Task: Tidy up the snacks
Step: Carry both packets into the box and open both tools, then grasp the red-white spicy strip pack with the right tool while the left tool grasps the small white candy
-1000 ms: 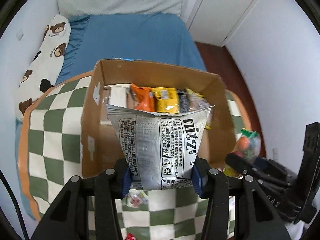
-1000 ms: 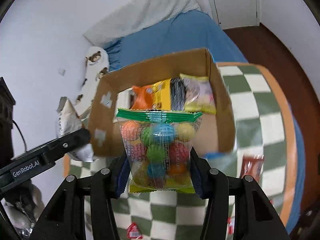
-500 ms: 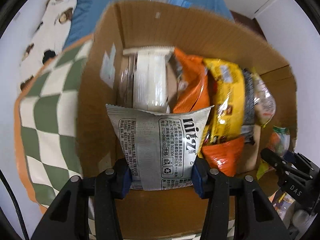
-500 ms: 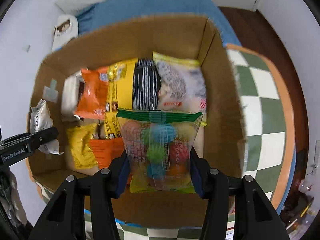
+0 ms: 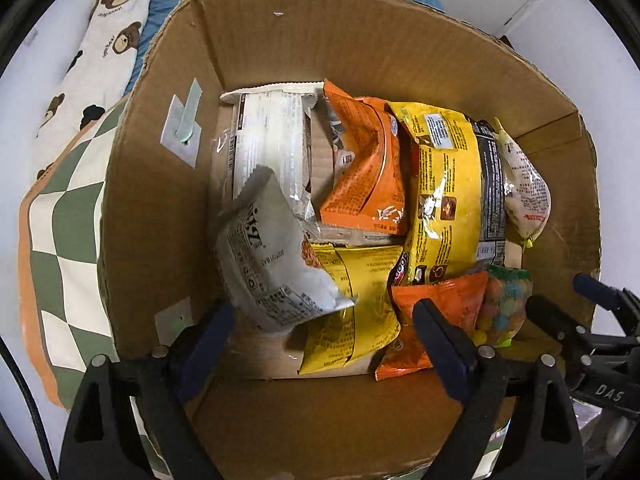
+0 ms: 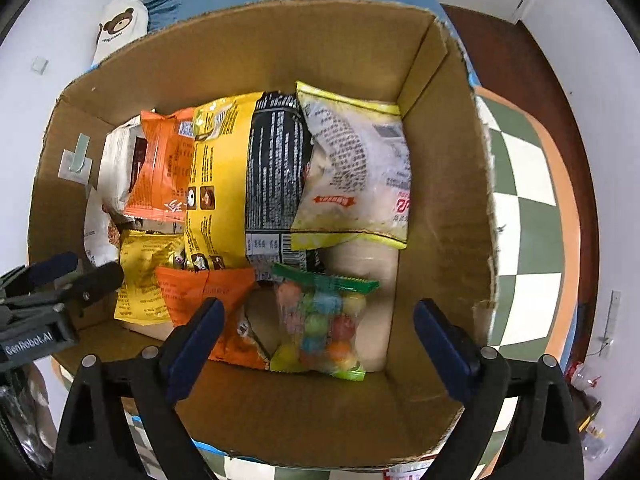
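Both packets just released into the box

The left gripper (image 5: pixel 324 330) and right gripper (image 6: pixel 316 330) have just sprung wide, nothing pinched: the grey packet (image 5: pixel 276 264) tumbles just ahead, the candy-ball bag (image 6: pixel 320 324) lies between the right jaws on the cardboard box (image 6: pixel 440 208) floor. Two more snacks stowed.

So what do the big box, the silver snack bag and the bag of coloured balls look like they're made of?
Box: brown corrugated cardboard, matte, with ragged torn edges along the rim. Silver snack bag: likely foil-lined plastic film, crinkled, with a serrated seal and a soft sheen. Bag of coloured balls: clear glossy plastic film, since the candies show through, with a green crimped top.
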`<action>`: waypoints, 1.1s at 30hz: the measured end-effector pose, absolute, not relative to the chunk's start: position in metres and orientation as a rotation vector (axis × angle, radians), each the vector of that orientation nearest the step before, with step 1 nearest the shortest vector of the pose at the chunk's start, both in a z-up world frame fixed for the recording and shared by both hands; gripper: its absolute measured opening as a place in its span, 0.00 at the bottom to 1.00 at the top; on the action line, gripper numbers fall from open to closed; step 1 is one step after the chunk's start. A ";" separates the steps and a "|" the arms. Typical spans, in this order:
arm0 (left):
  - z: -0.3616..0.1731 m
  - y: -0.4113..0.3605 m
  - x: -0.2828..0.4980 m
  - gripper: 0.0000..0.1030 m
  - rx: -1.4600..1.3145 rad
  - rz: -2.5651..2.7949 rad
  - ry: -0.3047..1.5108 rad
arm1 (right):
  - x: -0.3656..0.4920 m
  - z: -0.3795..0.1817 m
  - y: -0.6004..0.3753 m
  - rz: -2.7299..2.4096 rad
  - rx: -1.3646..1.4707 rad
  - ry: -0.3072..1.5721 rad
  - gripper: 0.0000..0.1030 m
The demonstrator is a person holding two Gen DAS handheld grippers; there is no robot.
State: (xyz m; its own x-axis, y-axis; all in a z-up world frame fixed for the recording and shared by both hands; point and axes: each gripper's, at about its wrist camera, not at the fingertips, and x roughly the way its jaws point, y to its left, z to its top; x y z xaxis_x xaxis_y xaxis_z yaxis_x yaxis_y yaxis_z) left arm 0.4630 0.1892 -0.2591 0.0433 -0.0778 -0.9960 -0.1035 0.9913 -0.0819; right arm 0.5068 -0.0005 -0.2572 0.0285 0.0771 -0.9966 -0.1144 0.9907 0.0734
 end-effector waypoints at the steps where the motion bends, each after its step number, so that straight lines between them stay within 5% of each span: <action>1: -0.257 0.188 0.459 0.89 -0.140 0.028 1.515 | 0.506 -0.255 -0.002 0.147 -0.032 1.526 0.97; 33: -0.089 0.151 0.301 0.89 -0.072 0.099 0.917 | 0.357 -0.109 -0.031 0.120 -0.037 1.014 0.97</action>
